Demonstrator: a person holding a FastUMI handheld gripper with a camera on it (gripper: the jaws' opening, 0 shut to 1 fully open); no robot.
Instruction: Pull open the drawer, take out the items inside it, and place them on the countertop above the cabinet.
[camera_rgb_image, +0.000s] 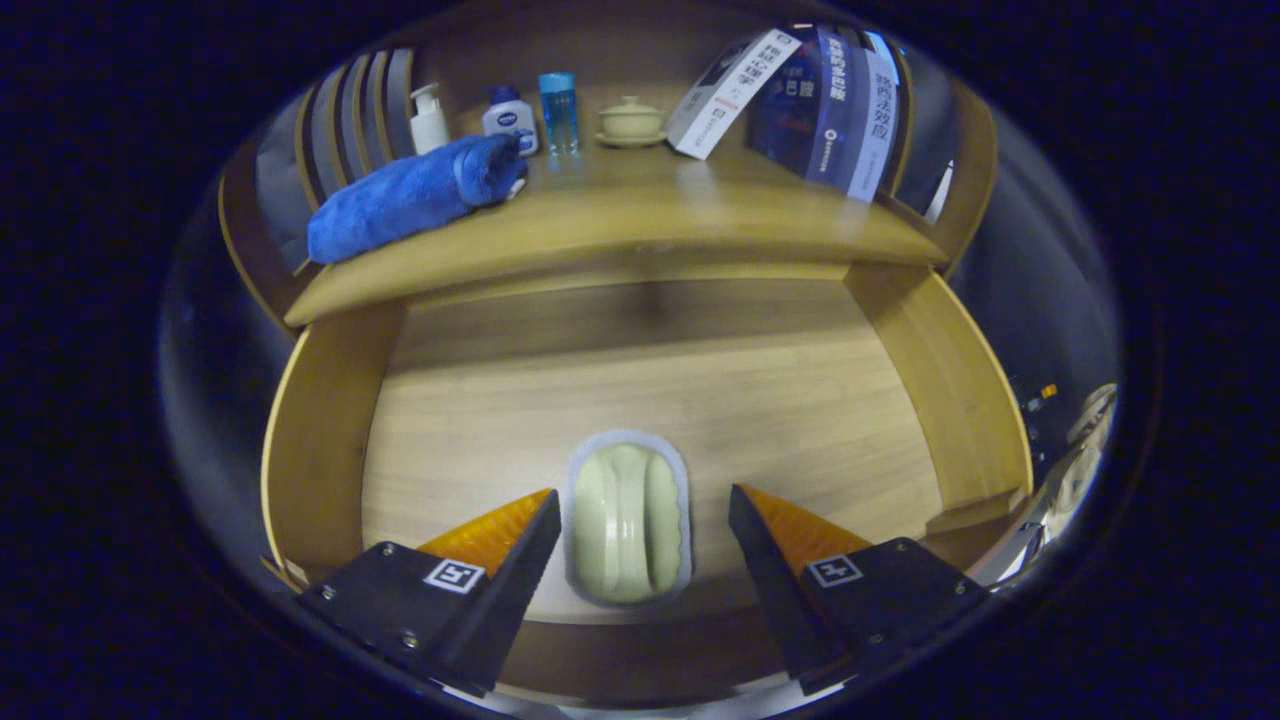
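Drawer (320, 440) is pulled open, and the pale soap dish (628, 522) sits on its floor, right between my spread-open fingers (645, 520), not touching. It looks smooth and rounded, so closing off-centre could squirt it sideways, I reckon.

Surface (640, 225): wooden cabinet top, pale grain, lying beyond the open drawer.
Towel (415, 195): blue, rolled, lying at the surface's left end.
Bottles: white pump bottle (428, 118), white lotion bottle with blue cap (509, 117) and clear blue bottle (558, 110) stand in a row behind the towel.
Lidded cup (630, 121): cream, on a saucer, near the back.
Books (800, 95): leaning upright at the right end.
Drawer (640, 400): pulled open; on its wooden floor lies a pale green soap dish (627, 520), between the open jaws of the gripper (643, 508), untouched.
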